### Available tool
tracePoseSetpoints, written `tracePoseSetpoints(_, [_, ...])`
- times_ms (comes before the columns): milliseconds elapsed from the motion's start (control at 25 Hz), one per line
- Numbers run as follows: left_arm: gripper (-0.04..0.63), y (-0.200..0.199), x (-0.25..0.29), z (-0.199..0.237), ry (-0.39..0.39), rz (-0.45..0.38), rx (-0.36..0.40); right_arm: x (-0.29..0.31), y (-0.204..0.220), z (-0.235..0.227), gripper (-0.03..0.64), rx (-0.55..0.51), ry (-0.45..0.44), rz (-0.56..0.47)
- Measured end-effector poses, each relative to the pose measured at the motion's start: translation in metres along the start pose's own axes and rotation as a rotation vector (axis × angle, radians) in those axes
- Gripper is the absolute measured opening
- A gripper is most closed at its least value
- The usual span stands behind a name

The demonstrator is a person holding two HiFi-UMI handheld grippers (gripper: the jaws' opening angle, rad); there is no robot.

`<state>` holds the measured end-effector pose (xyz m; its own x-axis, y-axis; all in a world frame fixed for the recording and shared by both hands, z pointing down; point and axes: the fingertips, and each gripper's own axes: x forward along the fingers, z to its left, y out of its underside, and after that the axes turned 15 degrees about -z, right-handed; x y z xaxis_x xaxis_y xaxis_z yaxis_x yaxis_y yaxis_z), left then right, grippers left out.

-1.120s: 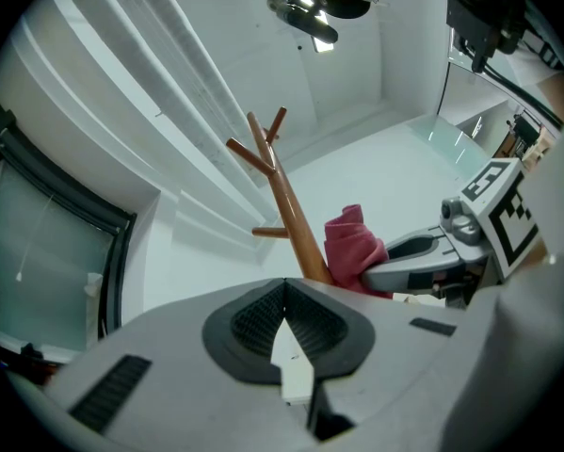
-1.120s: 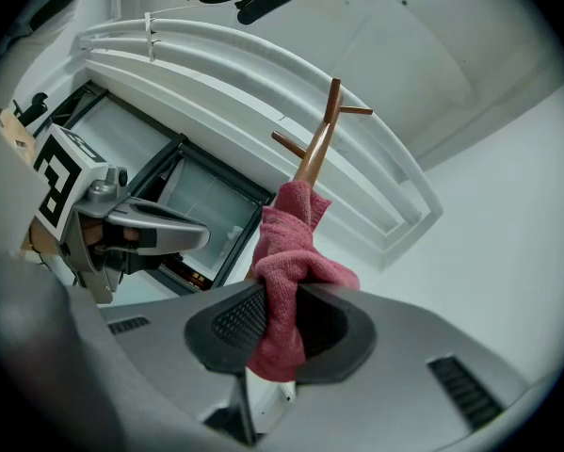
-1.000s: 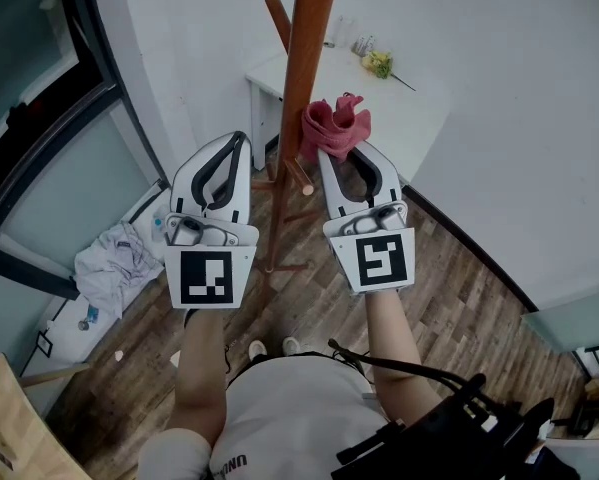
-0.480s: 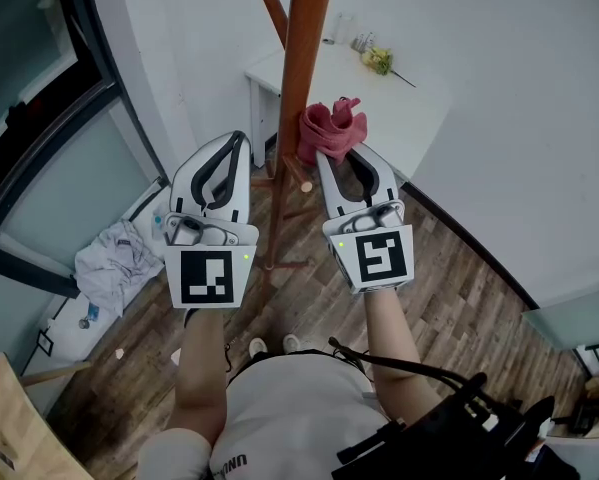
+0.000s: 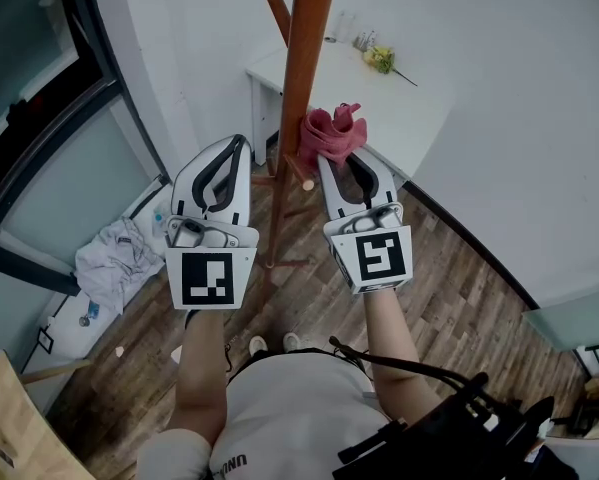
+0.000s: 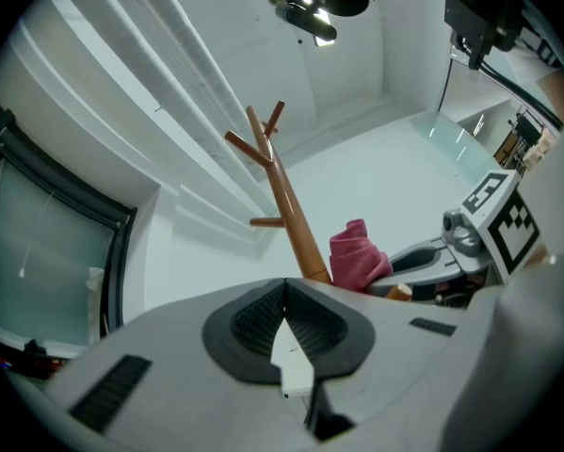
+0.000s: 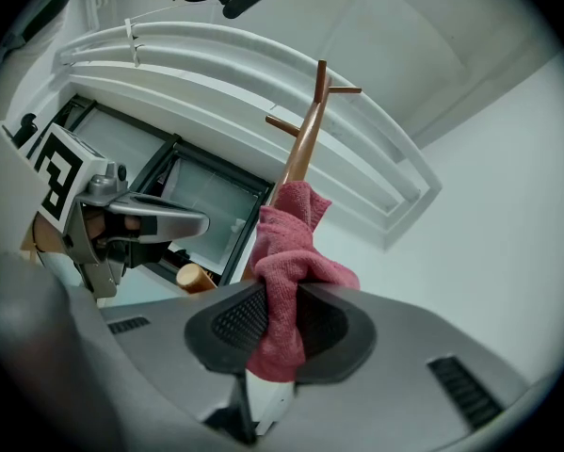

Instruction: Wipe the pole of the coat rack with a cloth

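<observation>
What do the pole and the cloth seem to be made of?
The pole looks like wood: an even reddish-brown, smooth, with a slight sheen as if varnished; no grain can be made out. The cloth looks like soft pink-red microfibre or terry: it has a fine fuzzy nap and bunches in limp folds.

The reddish-brown round wooden coat-rack pole (image 5: 297, 78) looks smooth, with a low sheen. The crumpled rose-red cloth (image 7: 291, 252) is nubby, matt terry. The grey-white plastic fingers (image 5: 384, 180) are smooth, with black ribbed pads (image 7: 230, 323). The brown plank floor (image 5: 449, 298) shows wood grain.
</observation>
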<state>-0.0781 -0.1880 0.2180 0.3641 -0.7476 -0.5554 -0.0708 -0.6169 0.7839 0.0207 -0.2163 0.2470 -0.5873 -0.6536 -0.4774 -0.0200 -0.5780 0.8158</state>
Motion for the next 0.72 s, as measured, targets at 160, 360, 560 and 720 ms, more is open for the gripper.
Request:
tracePoseSetpoints(160, [0.014,-0.001,0.000,-0.001,0.039,0.003,0.062,-0.006,0.011,0.002,0.078,0.004,0.000,0.044])
tracePoseSetpoints(360, [0.014,0.002,-0.002,-0.002,0.006,0.004,-0.001,-0.012,0.022,0.004,0.078,0.014,0.005,0.095])
tracePoseSetpoints(560, [0.014,0.004,-0.004,-0.007,0.048,0.012,0.049,-0.016,0.030,0.006,0.078,0.024,0.006,0.129])
tracePoseSetpoints(720, [0.014,0.008,-0.007,-0.007,0.017,0.017,-0.006,-0.017,0.032,0.008,0.078,0.023,0.002,0.115])
